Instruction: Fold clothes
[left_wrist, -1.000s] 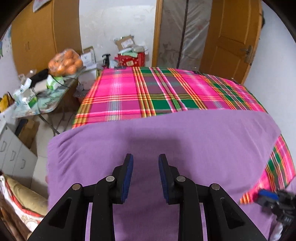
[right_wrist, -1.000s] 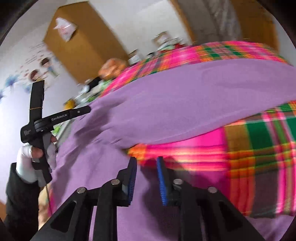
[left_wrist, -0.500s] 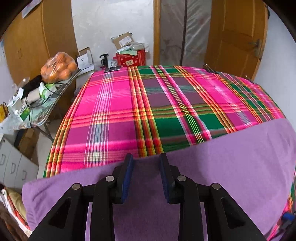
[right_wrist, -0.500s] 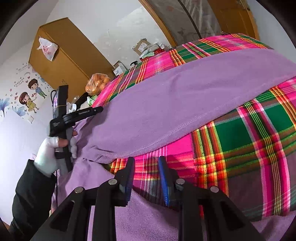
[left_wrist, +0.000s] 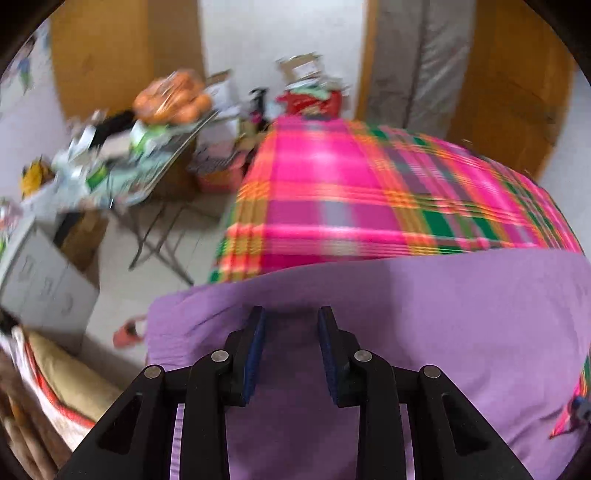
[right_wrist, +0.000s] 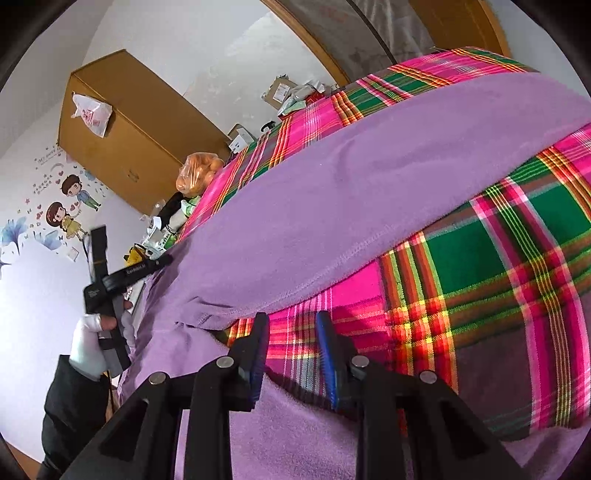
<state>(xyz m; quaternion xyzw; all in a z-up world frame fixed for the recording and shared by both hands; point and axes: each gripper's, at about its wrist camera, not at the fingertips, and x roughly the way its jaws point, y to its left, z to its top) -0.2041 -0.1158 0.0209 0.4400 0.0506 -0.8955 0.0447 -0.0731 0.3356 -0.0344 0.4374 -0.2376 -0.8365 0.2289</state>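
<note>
A purple garment (left_wrist: 443, 314) lies spread over a bed with a pink and green plaid sheet (left_wrist: 351, 192). My left gripper (left_wrist: 291, 314) hovers over the garment's left end, near the bed's corner. Its jaws stand apart, with flat cloth showing in the gap and no fold pinched. The view is blurred. In the right wrist view the garment (right_wrist: 351, 192) runs as a folded band across the plaid sheet (right_wrist: 517, 258). My right gripper (right_wrist: 291, 317) is open over its hem, and bare sheet shows between the pads. The left gripper (right_wrist: 168, 259) touches the cloth's left end, held by a white-gloved hand (right_wrist: 86, 350).
Left of the bed stands a folding table with a bag of oranges (left_wrist: 173, 99). Nearby are a white drawer unit (left_wrist: 40, 280) and a pink slipper (left_wrist: 127, 332) on the floor. Boxes (left_wrist: 310, 96) sit beyond the bed's far end, by a wooden door (left_wrist: 509, 92). A wardrobe (right_wrist: 140, 147) stands at the wall.
The left gripper swung left and back, so the garment's far edge now lies beyond its tips and the floor beside the bed shows. The right gripper rolled earlier, then held still.
</note>
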